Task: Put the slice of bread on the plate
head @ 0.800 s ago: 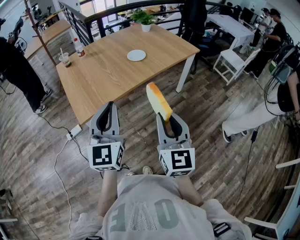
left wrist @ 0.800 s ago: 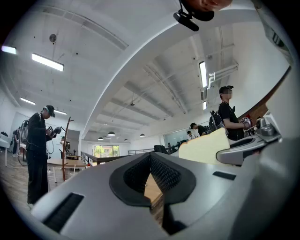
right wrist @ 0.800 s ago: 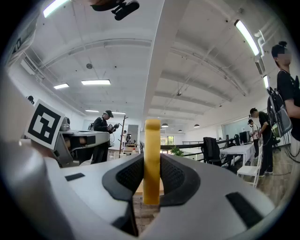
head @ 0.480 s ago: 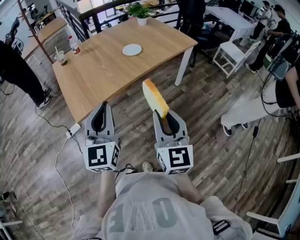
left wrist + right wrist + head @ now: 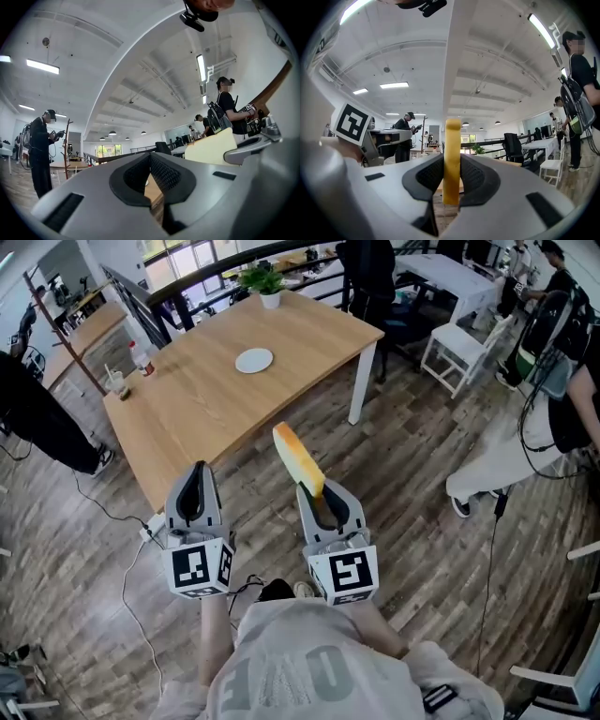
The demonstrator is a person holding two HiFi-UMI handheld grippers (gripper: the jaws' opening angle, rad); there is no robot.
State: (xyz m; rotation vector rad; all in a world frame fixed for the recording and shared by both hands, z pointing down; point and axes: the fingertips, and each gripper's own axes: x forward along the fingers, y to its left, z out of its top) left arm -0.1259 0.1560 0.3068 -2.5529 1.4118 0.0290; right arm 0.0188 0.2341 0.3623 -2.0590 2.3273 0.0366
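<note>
right gripper: the right gripper [image 5: 316, 495] has its jaws clamped on the slice of bread [image 5: 297, 457]; its own view shows both pads pressing the slice's flat faces [image 5: 452, 159]
left gripper: the left gripper [image 5: 193, 486] has its jaws closed together with nothing between them; it is held level beside the right one and plays no part in the carry
bread location: in the air, standing on edge, sticking up and forward out of the right jaws; over the wooden floor [image 5: 422, 456], on the near side of the table's near edge
bread look: yellow crust edge facing up, pale face to the side; the pale face also shows at the right of the left gripper view [image 5: 213, 147]
plate: small white plate [image 5: 254, 360] on the far half of the table [image 5: 202, 404], empty, well apart from the bread
other items on table: potted plant [image 5: 268, 287] at the far edge, bottle [image 5: 142, 358] and cup [image 5: 116, 382] at the far left; none near the plate
done: pick-up looks finished, grip looks secure
left to do: carry the slice forward over the table, bring it above the plate, tip it flat, open the jaws
progress judgement: roughly the early-to-middle part of the task, in transport; placement not yet begun
watch out: slice is gripped low and leans forward, so it could bend or slip when tilted
</note>
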